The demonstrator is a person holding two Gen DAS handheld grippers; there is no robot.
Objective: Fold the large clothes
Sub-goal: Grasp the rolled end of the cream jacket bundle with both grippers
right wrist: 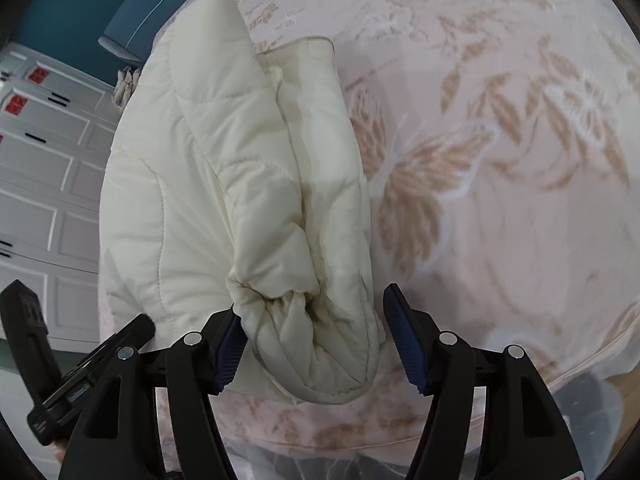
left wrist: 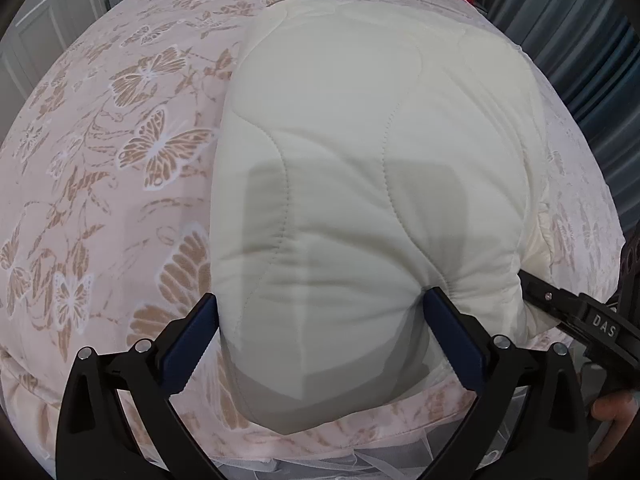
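At the near edge of the butterfly bedspread [left wrist: 120,168], the left gripper [left wrist: 320,328] spreads wide around the cream quilted jacket [left wrist: 360,160], gripping nothing. The right gripper [right wrist: 312,344] likewise straddles the gathered sleeve cuff [right wrist: 312,352], jaws apart. Beyond them the jacket lies as a compact bundle; folding looks nearly finished.

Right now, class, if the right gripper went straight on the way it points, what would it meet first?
The right gripper would most likely meet the cream quilted jacket first: its bunched near end already sits between the open fingers. The butterfly-print bedspread lies underneath, though depth is unclear.
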